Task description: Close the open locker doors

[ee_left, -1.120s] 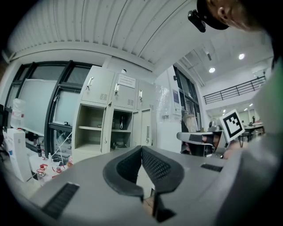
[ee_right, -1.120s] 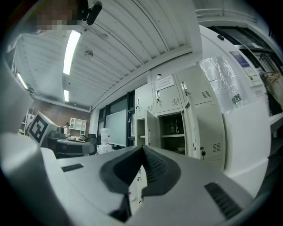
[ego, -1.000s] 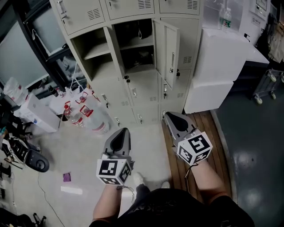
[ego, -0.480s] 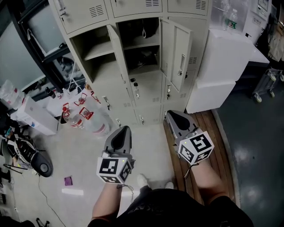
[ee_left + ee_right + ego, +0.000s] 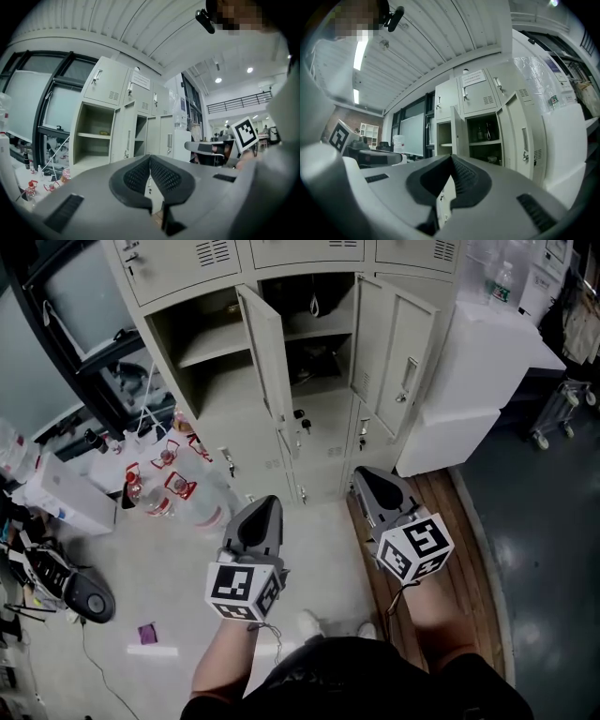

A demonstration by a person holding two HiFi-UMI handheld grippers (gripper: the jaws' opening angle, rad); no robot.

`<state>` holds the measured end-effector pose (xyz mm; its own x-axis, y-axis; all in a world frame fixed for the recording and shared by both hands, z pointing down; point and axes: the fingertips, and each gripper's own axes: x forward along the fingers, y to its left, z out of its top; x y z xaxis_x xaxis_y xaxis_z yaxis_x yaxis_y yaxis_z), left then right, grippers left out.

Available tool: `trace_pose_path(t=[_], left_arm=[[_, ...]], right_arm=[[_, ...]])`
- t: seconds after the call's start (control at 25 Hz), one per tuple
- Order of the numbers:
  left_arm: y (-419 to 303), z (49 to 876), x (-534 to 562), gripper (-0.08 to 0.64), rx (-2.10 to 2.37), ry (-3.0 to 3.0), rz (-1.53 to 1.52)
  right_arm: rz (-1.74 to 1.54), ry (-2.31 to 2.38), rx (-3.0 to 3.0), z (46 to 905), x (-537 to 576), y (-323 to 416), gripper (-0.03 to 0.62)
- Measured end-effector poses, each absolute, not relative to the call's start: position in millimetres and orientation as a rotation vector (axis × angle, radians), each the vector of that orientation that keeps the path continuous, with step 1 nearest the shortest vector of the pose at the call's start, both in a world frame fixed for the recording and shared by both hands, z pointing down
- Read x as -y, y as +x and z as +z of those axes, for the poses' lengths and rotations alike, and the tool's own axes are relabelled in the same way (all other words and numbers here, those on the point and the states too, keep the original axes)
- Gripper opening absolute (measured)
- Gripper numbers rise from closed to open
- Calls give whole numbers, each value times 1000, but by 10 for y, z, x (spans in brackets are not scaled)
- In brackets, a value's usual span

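With your left gripper (image 5: 266, 504) and right gripper (image 5: 364, 476) both clenched and empty, well apart from the lockers far ahead, push flat near the free edge of the left door (image 5: 265, 351) and the right door (image 5: 405, 354), which are probably light, stiff sheet metal.

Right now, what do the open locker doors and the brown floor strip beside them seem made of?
Open locker doors: probably painted sheet metal, matte beige, thin flat panels. Floor strip: apparently wood planks, brown with lengthwise board seams.
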<state>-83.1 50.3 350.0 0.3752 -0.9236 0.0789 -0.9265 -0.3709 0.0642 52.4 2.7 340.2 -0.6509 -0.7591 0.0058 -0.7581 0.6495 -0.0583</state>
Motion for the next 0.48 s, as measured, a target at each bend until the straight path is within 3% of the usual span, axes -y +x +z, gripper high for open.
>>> trace_pose_path(t=[0.48], left_arm=[[-1190,3530,-205,6,1593,2591,32]], right_arm=[[-94,-1431,-2774,3435,131,193,0]])
